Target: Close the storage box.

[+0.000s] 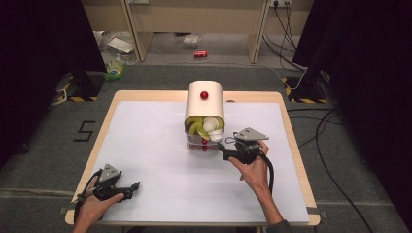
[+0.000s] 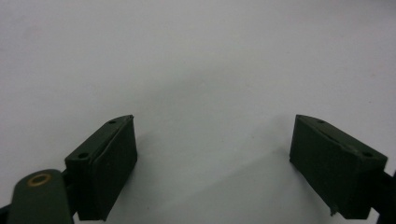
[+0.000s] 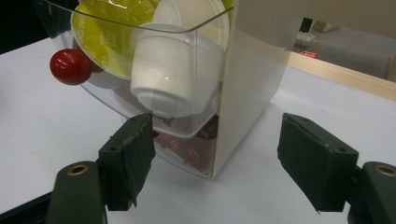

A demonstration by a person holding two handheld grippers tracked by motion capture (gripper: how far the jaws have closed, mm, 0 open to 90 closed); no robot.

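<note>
Job in hand: getting at the little cups in the cream box (image 1: 205,104) with drawers (a guess from where the right claw points).
Done so far: the top clear drawer (image 3: 140,65) is tipped open, and the cups inside can be seen.
Left to do: no cup is picked yet, so the grab itself is not yet done.
Right claw (image 1: 222,147): spread wide, pinching nothing.
Left claw (image 1: 135,185): spread wide too, nothing between its jaws, low over the white worktop (image 1: 160,160).
White cup (image 3: 175,74): just ahead of the right claw and a bit above it, inside the open drawer, closer to the claw's left jaw.
Yellow-green cups (image 3: 105,39): behind the white cup, farther from the right claw, up and to its left.
Red knob (image 3: 70,66): on the drawer front, off to the left of the right claw's left jaw.
Lower drawer (image 3: 187,149): right in front of the right claw, low down, with red things inside (too dim to name).
Box from the left claw: well apart, far ahead and off to its right.
</note>
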